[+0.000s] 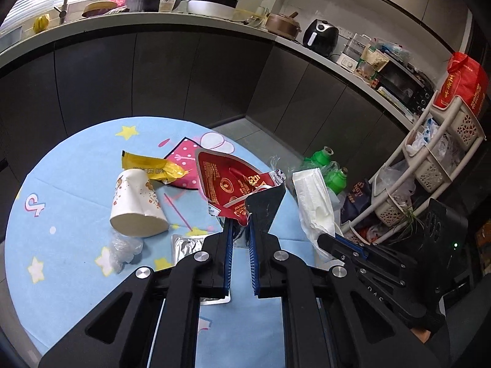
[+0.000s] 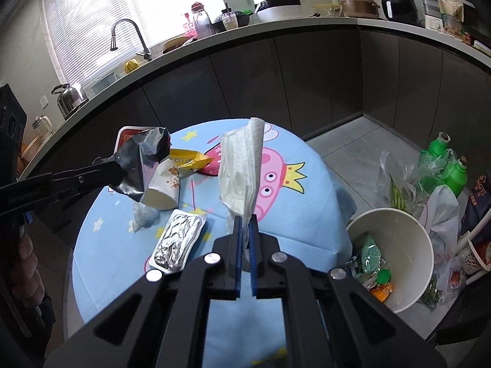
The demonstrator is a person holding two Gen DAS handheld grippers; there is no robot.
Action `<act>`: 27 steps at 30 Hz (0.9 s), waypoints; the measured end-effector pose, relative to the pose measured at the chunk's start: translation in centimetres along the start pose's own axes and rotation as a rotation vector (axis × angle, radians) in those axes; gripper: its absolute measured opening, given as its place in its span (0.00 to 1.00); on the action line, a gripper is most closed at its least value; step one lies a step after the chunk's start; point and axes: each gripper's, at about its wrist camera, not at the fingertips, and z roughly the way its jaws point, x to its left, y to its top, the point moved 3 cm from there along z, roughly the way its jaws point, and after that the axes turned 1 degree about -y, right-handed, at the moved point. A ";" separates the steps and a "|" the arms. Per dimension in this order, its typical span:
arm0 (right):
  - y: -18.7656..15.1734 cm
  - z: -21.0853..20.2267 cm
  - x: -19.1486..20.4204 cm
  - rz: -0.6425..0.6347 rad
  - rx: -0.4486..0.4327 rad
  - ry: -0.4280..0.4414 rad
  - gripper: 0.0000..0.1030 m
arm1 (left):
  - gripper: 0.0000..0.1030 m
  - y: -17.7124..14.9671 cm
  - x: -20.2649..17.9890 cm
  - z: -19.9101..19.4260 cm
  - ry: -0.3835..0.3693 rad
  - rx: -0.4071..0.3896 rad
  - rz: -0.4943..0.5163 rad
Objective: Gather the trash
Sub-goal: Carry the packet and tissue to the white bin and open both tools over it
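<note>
My left gripper [image 1: 241, 222] is shut on a red foil snack wrapper [image 1: 225, 181] and holds it above the round blue table [image 1: 61, 190]; in the right wrist view the wrapper [image 2: 144, 159] shows its silver back. My right gripper [image 2: 245, 224] is shut on a white tissue pack [image 2: 242, 165], lifted over the table; it also shows in the left wrist view [image 1: 316, 202]. On the table lie a tipped paper cup [image 1: 135, 205], a yellow wrapper [image 1: 153, 168], a foil tray [image 2: 179, 239] and a clear plastic scrap [image 1: 125, 250].
A white trash bucket [image 2: 396, 242] with wrappers inside stands on the floor right of the table. Green bottles [image 2: 448, 165] and plastic bags lie beyond it. A white basket rack [image 1: 442, 153] stands at the right. Dark kitchen cabinets [image 2: 276, 76] run behind.
</note>
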 end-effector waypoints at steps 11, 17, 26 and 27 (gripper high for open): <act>-0.5 -3.5 -4.7 0.086 -0.059 -0.068 0.05 | 0.09 0.7 -5.7 1.3 -0.064 0.011 0.101; -1.1 -4.9 -7.5 0.131 -0.081 -0.098 0.05 | 0.09 0.9 -8.8 2.8 -0.093 0.031 0.155; -2.2 -5.6 -10.7 0.200 -0.094 -0.126 0.06 | 0.09 1.0 -13.0 5.4 -0.120 0.068 0.225; -2.4 -5.7 -11.2 0.210 -0.095 -0.130 0.06 | 0.09 0.9 -13.3 5.7 -0.123 0.073 0.232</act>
